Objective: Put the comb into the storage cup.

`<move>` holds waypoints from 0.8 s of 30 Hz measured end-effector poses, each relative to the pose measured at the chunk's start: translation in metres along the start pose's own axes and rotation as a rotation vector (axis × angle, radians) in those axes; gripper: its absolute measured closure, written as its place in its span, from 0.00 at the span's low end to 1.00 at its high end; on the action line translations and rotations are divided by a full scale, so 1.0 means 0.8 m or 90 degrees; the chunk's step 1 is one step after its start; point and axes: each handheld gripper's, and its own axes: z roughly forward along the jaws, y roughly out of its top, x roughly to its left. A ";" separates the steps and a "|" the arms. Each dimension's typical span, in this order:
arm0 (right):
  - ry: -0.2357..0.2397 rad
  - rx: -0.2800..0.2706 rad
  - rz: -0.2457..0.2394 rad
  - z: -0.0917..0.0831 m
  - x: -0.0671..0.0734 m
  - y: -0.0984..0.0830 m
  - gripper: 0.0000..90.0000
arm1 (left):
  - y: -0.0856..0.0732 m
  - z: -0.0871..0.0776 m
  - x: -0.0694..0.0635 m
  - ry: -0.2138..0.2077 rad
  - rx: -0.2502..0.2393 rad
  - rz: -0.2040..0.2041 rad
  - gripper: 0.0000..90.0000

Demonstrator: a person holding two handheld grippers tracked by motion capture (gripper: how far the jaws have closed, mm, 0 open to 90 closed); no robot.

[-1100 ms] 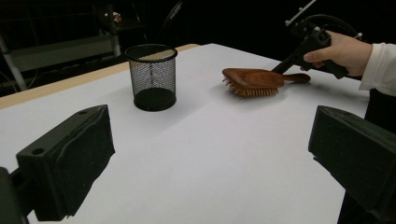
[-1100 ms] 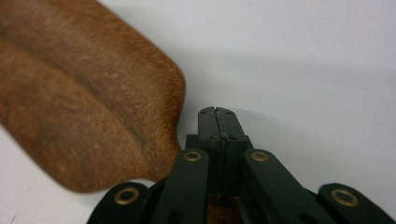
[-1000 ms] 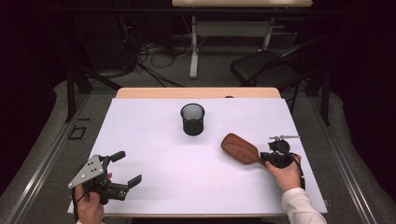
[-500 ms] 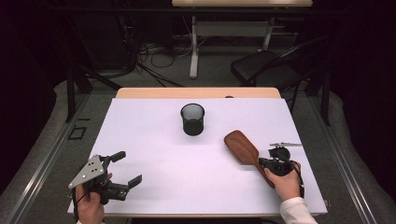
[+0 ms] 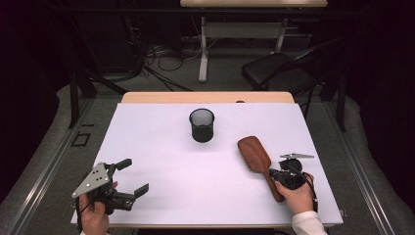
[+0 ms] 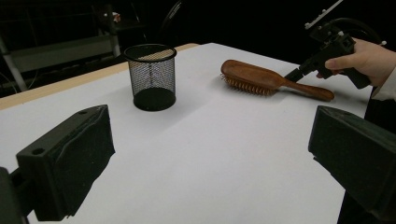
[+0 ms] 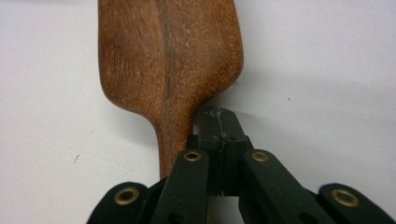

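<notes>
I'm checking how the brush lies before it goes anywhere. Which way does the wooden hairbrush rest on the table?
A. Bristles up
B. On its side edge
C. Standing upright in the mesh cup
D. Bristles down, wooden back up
D: the hairbrush lies flat with its bristles against the table, smooth back upward.

- The wooden hairbrush lies flat on the white table, toward its right side, bristles down and smooth brown back up.
- Its oval head points away toward the far edge; the slim handle runs back toward the near right corner.
- The wood is reddish-brown with visible grain.
- Short pale bristles show beneath the head's rim.
</notes>
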 end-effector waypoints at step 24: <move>0.004 0.000 -0.009 0.000 0.007 -0.005 1.00 | -0.001 0.001 0.000 -0.001 0.004 0.003 0.00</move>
